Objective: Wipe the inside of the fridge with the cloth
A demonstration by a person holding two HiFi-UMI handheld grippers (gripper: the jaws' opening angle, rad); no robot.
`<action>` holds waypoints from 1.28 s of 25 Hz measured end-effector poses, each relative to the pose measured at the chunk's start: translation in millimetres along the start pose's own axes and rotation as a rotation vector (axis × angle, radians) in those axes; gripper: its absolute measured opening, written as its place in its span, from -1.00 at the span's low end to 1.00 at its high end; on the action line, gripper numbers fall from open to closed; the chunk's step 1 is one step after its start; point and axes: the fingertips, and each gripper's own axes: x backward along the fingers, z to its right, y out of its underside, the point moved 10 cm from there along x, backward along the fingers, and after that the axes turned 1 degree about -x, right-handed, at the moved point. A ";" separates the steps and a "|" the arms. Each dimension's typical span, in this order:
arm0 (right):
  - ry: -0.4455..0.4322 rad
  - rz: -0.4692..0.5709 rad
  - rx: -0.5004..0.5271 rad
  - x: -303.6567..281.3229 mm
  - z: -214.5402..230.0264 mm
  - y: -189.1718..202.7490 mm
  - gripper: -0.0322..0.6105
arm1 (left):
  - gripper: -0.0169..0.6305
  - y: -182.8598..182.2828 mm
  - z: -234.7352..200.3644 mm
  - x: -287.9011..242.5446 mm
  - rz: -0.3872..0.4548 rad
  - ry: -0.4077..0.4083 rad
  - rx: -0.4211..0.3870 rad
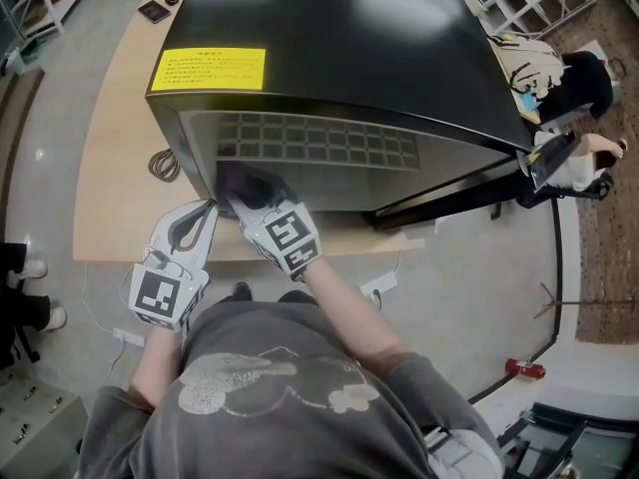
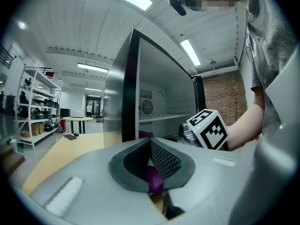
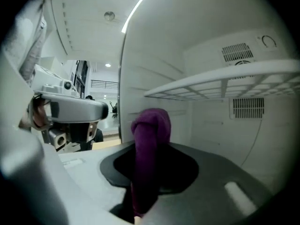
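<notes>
A black mini fridge (image 1: pixel 329 58) stands on a wooden table (image 1: pixel 110 188) with its door (image 1: pixel 459 193) swung open to the right. My right gripper (image 1: pixel 248 200) reaches into the fridge's mouth, shut on a purple cloth (image 1: pixel 243 184). In the right gripper view the cloth (image 3: pixel 149 144) rises in a folded strip from between the jaws, below a white wire shelf (image 3: pixel 220 86). My left gripper (image 1: pixel 208 210) hangs just outside the fridge's left front corner, fingertips together. A sliver of purple shows low in its slot (image 2: pixel 154 179); whether it is gripped is unclear.
A yellow label (image 1: pixel 208 69) lies on the fridge top. A coiled cable (image 1: pixel 162 164) rests on the table left of the fridge, and a small dark device (image 1: pixel 154 10) at the far corner. Bags and gear (image 1: pixel 574 88) crowd the floor beyond the door.
</notes>
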 end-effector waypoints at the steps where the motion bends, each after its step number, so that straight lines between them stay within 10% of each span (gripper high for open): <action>1: -0.016 0.003 0.004 4.8 -0.1 1.6 -0.66 | -0.89 -0.2 2.1 -1.3 -0.002 -0.005 -0.007; 17: 0.184 -0.189 -0.050 42.9 84.3 48.7 -0.65 | -0.89 8.1 39.2 -58.7 -0.095 -0.012 -0.044; 25: 0.502 -0.282 -0.033 113.4 117.6 66.2 -0.65 | -0.89 12.2 66.1 -106.3 -0.105 0.071 -0.028; 32: 0.612 -0.159 -0.130 143.2 131.9 46.9 -0.65 | -0.89 -7.8 93.8 -138.7 -0.053 0.139 -0.054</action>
